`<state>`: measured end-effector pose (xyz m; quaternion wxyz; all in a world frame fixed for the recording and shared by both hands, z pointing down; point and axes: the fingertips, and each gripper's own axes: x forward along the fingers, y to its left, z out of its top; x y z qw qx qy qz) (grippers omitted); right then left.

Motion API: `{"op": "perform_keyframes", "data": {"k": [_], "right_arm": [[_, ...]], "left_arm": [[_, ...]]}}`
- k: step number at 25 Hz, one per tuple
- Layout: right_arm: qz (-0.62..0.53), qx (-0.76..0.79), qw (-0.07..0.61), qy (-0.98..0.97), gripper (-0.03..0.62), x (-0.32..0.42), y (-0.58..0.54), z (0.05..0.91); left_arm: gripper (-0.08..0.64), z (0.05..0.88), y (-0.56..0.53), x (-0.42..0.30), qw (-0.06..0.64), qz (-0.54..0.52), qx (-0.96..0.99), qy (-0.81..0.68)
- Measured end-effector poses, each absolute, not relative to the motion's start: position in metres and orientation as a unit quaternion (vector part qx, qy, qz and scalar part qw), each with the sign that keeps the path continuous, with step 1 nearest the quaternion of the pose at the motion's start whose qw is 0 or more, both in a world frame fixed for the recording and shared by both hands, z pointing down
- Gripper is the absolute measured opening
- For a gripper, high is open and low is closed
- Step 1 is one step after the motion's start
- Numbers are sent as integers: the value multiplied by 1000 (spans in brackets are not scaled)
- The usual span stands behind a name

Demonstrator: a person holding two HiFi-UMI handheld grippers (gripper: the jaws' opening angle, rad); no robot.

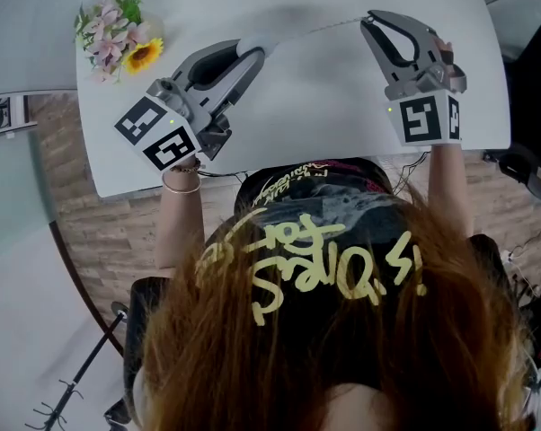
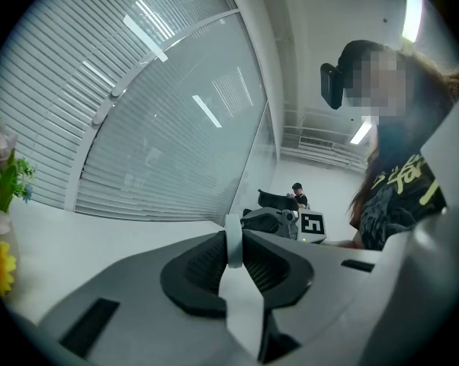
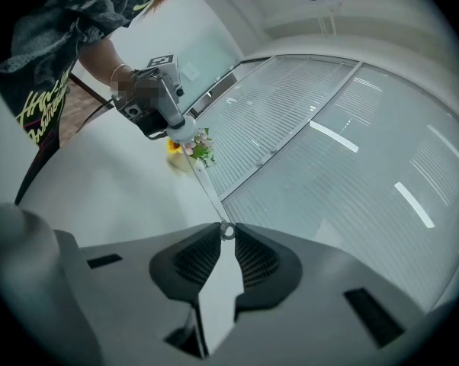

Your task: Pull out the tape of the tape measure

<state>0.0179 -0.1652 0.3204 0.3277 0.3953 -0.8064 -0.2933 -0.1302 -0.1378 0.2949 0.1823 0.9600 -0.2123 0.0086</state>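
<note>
In the head view my left gripper (image 1: 251, 54) is shut on the white case of the tape measure (image 1: 255, 45) above the white table (image 1: 342, 115). A thin white tape (image 1: 320, 28) runs from the case to my right gripper (image 1: 371, 18), which is shut on the tape's end. In the left gripper view the case (image 2: 232, 239) sits edge-on between the pads, with the right gripper (image 2: 284, 221) beyond it. In the right gripper view the small end ring (image 3: 226, 231) is pinched at the jaw tips. From it the tape (image 3: 203, 185) stretches to the left gripper (image 3: 182, 132).
A small bunch of flowers (image 1: 118, 34) with a yellow bloom stands at the table's far left corner, and it shows behind the tape (image 3: 193, 151) too. Slatted blinds and glass walls (image 2: 153, 128) surround the table. A cable hangs off the near edge (image 1: 414, 162).
</note>
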Motion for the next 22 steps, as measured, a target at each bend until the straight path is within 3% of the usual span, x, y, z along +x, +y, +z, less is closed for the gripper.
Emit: {"op": "perform_keyframes", "data": {"k": [22], "right_arm": [[-293,425,332,-790,61,48,-173,317]], "left_arm": [[61,293,-137,-133,183,7,958,-223]]}}
